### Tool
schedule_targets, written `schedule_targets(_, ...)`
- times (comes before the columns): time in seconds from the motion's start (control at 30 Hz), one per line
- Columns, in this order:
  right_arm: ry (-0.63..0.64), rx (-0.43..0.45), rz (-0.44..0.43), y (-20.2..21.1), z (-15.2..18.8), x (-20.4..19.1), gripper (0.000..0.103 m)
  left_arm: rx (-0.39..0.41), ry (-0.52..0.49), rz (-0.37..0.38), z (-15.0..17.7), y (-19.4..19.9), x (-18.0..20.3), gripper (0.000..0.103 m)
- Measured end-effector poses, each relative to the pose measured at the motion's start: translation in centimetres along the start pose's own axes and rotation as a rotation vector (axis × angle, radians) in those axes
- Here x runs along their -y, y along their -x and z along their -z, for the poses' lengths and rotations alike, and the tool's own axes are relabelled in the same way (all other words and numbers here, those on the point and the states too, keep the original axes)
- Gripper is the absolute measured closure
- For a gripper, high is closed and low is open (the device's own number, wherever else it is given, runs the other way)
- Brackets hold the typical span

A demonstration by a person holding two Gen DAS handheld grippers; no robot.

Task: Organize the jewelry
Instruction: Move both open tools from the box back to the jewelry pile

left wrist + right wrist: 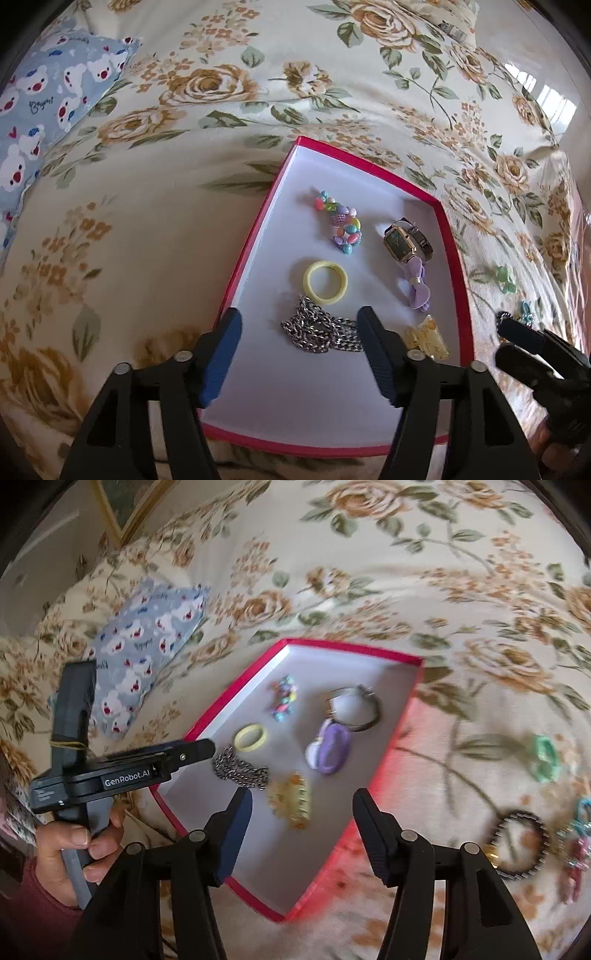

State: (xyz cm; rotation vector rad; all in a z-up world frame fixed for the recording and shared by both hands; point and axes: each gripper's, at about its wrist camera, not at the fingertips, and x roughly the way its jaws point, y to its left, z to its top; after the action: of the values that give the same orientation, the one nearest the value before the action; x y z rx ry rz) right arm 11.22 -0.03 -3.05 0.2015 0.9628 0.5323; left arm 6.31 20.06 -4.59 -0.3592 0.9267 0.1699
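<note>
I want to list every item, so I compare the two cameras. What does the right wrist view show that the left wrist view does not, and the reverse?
Only the right wrist view shows the dark beaded bracelet on the bedspread, the hand on the left claw's handle, and a picture frame.

Only the left wrist view shows the watch's green face and bright window reflections.

Both show the red box, silver chain, yellow ring, colourful bead bracelet, purple bow, yellow clip, green piece outside, and blue pillow.
</note>
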Motion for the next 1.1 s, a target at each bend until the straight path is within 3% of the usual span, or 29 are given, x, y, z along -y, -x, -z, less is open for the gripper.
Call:
schedule_targets(0.1, -0.033, 0.031, 0.019, 2.0, 0.5, 1.5, 0.044, 0.004, 0.012, 0.017, 0.2, 0.6, 0.4, 0.029)
schedule_targets(0.3, -0.124, 0.077, 0.086, 5.9, 2.3, 5.1, 0.043, 0.008, -0.009, 0.071, 0.9, 2.0, 2.6, 0.028)
schedule_targets(0.63, -0.26, 0.102, 0.201, 10.9, 7.1, 10.7, 0.043, -0.009, -0.148, 0.177, 1.7, 3.3, 9.3, 0.026)
schedule_targets(1.1, -0.404, 0.194, 0.29, 15.3, 9.0, 16.8, 0.043, -0.084, -0.29, 0.181, 2.2, -0.2, 16.6, 0.026)
